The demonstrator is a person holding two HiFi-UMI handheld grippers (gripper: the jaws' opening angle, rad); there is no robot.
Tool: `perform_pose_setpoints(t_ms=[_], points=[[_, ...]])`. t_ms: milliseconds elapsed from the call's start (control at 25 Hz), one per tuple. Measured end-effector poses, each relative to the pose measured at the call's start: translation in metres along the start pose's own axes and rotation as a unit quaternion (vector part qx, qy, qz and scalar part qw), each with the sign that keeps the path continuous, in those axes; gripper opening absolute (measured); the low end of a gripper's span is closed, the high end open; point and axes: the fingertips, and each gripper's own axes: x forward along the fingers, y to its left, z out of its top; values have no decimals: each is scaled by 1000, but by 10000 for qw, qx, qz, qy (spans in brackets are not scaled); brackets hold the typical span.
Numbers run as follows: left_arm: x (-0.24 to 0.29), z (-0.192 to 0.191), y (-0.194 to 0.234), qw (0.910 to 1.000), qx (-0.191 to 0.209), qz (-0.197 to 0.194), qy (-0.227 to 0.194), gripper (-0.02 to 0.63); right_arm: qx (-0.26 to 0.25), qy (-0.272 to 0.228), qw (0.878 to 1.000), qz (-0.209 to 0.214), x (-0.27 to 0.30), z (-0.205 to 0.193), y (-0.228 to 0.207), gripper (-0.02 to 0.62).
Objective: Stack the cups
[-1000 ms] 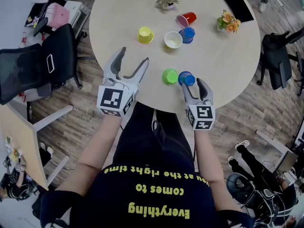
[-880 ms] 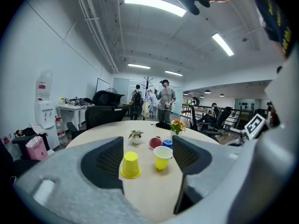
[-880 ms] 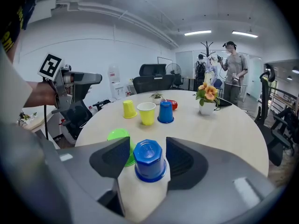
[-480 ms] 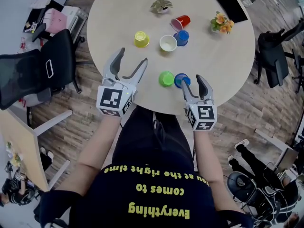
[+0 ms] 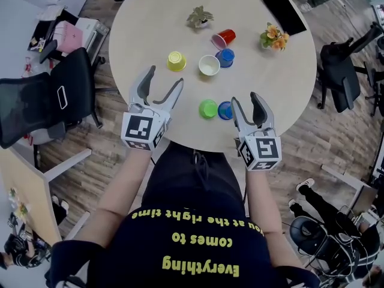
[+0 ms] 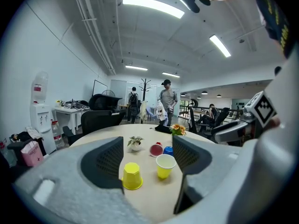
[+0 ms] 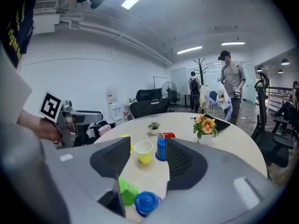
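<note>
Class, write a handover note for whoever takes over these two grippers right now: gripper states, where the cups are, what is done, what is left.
Left gripper: open, empty, over the round beige table's near edge.
Right gripper: open, empty, by the near blue plastic cup.
Green plastic cup sits beside it. Further on: upturned yellow cup, upright pale yellow cup, second blue cup, red cup on its side.
Done: nothing visibly stacked.
To do: stack all six.

on the round pale table (image 5: 276, 83) we see a small green potted plant (image 5: 200, 17) near the far edge, a pot of orange flowers (image 5: 273, 36) to its right and a flat black pad (image 5: 284, 11) beyond that, while one black office chair (image 5: 60, 89) stands left of the table and another chair (image 5: 339, 71) right.
</note>
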Motion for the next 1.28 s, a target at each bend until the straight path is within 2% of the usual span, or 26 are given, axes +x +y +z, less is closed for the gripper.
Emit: perform_pose_setpoints(t_ms=[240,560,1000,1280], points=[[13,-2,10,9999,23,-91,56,333,-31,-311,9995,-92,1,25,-6,233],[37,-16,23,9995,24,-195,249,333,43,-367,9991,-193,8,33,-11,225],[82,-68,37,9958,7,-368,836,333,130,-232,9991,-332,12,22,-13,221],[106,-95,46,9924,-73,-314,1188,333,134,-151,9988,-443,9,16,-18,219]])
